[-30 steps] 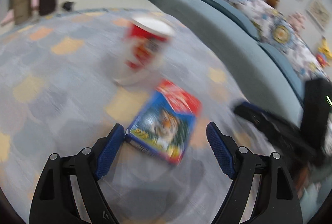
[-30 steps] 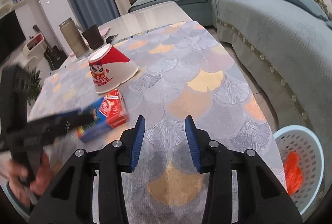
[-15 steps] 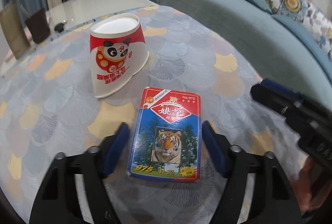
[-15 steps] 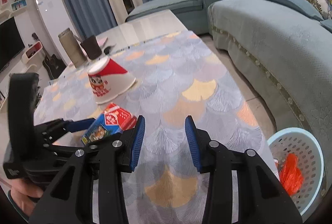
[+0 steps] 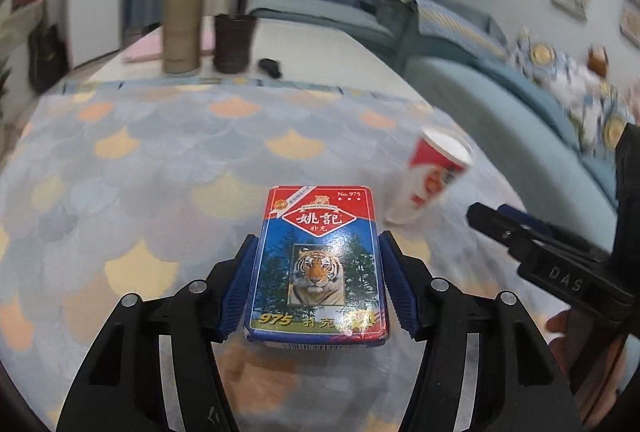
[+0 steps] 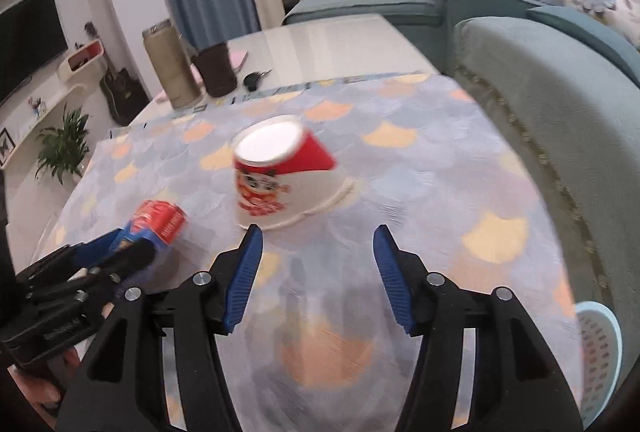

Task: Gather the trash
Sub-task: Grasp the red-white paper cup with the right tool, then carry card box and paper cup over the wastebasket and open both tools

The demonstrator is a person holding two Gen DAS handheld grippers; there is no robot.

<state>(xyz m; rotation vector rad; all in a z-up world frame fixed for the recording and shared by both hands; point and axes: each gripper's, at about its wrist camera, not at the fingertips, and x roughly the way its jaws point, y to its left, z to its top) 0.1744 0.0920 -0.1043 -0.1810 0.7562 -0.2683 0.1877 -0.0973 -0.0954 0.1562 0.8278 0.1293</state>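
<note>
A blue and red playing-card box with a tiger picture (image 5: 318,260) sits between the blue pads of my left gripper (image 5: 318,236). The pads press on its two long sides as the jaws close on it. The same box (image 6: 160,222) shows at the left of the right wrist view, in the left gripper (image 6: 120,248). An upside-down red and white paper cup with a panda (image 6: 280,171) stands on the patterned tablecloth (image 6: 420,191), just beyond my right gripper (image 6: 319,232). That gripper's jaws are opening with nothing between them. The cup (image 5: 436,175) is blurred at the right of the left wrist view.
A pale blue perforated basket (image 6: 600,344) stands on the floor at the lower right, beside the teal sofa (image 6: 560,111). At the table's far end stand a tan flask (image 6: 170,67), a dark cup (image 6: 216,71) and a small black object (image 6: 254,79).
The left jaws closed onto the card box, and the view swung so the cup now lies to the right. The right jaws widened and moved closer to the cup.
</note>
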